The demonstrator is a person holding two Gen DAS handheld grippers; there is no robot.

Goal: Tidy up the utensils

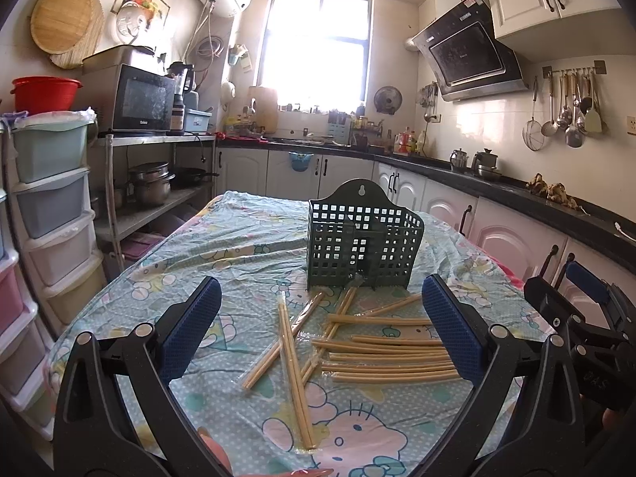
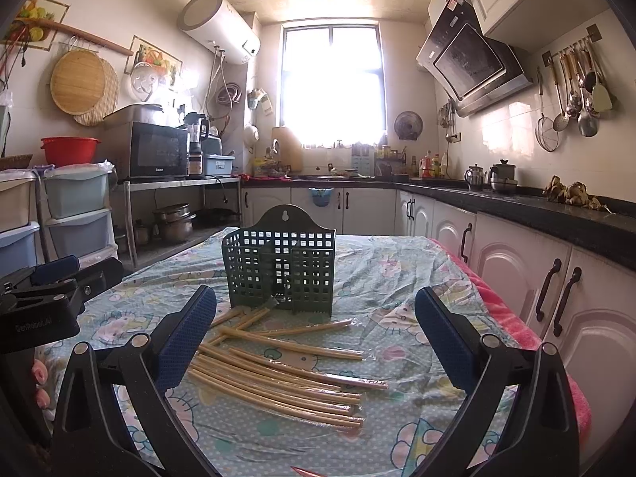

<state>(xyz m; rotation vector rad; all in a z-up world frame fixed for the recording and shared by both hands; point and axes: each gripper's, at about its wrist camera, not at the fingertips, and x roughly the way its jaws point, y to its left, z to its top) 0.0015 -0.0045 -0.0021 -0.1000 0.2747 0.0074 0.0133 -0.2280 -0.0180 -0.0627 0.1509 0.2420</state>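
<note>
Bamboo-coloured chopsticks (image 1: 381, 342), each pair sleeved in clear wrap, lie scattered on the cartoon-print cloth of the surface (image 1: 246, 238), just in front of the dark green perforated holder (image 1: 363, 238). Both tools hang above the pile: the left tool (image 1: 322, 326) spread wide and empty, the right tool (image 2: 316, 326) equally wide, nothing held. The risk here is the slick wrap, since a pinch could slide off or drag up two crossed pairs at once. The holder looks light and could tip if nudged. It appears empty, though the grid walls hide much of the inside.
</note>
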